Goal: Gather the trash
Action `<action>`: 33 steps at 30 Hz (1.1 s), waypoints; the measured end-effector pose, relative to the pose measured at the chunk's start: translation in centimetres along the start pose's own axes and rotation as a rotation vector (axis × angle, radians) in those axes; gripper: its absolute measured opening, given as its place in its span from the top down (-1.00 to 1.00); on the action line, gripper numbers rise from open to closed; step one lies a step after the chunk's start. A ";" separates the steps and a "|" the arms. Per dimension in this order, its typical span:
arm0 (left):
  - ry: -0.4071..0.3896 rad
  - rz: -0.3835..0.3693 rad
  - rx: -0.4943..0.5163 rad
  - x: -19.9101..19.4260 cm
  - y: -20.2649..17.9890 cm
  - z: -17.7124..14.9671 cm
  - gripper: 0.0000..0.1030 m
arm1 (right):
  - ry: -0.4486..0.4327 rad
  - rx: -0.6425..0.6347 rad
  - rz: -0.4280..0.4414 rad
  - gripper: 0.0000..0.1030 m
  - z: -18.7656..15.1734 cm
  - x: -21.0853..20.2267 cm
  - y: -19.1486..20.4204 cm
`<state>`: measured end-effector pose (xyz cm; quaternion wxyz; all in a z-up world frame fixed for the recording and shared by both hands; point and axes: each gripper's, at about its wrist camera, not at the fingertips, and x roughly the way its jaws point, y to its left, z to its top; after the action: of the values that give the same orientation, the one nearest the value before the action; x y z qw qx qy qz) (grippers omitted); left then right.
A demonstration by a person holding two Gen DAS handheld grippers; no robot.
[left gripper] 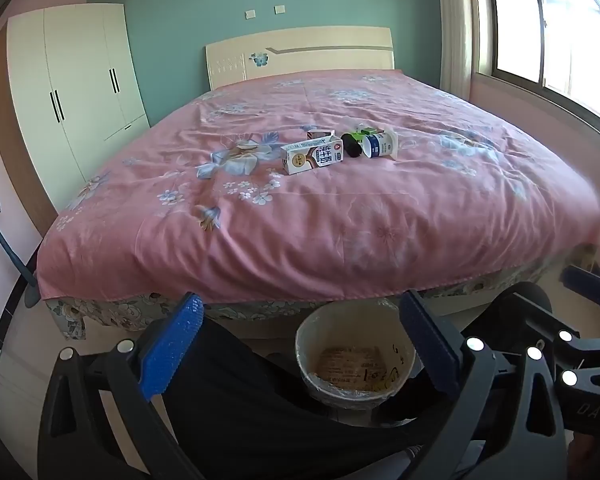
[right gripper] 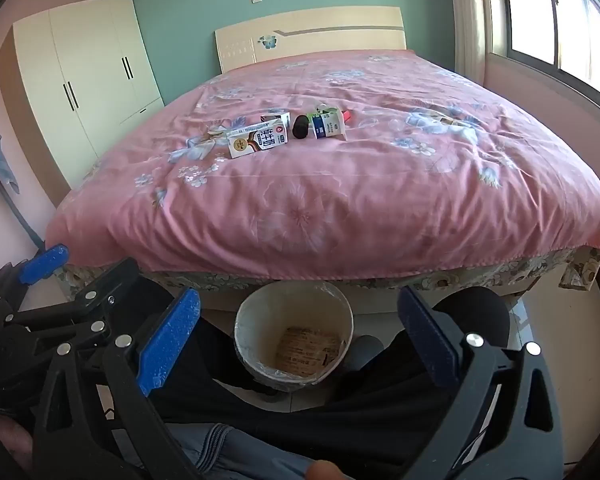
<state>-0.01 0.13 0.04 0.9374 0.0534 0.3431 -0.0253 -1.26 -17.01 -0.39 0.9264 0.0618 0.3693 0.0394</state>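
Note:
Several pieces of trash lie mid-bed on the pink floral bedspread: a white milk carton on its side, a small box behind it, a black round object, and a tipped white-and-blue cup with green packaging behind. A lined waste bin stands on the floor at the bed's foot. My left gripper and right gripper are both open and empty, held low above the bin, far from the trash.
A cream wardrobe stands left of the bed, a window on the right. The person's dark-trousered legs flank the bin. The right gripper shows at the right edge of the left wrist view.

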 end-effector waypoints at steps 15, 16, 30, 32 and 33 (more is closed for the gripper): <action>0.012 0.011 0.014 0.0 -0.2 -0.1 -0.94 | 0.025 0.005 -0.002 -0.89 0.1 0.4 0.0; 0.013 0.010 0.013 0.0 -0.1 -0.1 -0.94 | 0.024 0.006 -0.001 -0.89 0.1 0.2 -0.1; 0.015 0.008 0.013 0.1 -0.1 0.0 -0.94 | 0.026 0.007 0.001 -0.89 0.0 0.3 -0.1; 0.014 0.008 0.013 0.1 -0.1 0.0 -0.94 | 0.025 0.007 0.001 -0.89 0.0 0.3 0.0; 0.013 0.009 0.013 0.0 -0.1 0.0 -0.94 | 0.025 0.007 0.002 -0.89 0.0 0.3 -0.1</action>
<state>-0.03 0.07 -0.02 0.9349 0.0614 0.3488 -0.0232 -1.07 -17.02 -0.63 0.9215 0.0649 0.3808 0.0397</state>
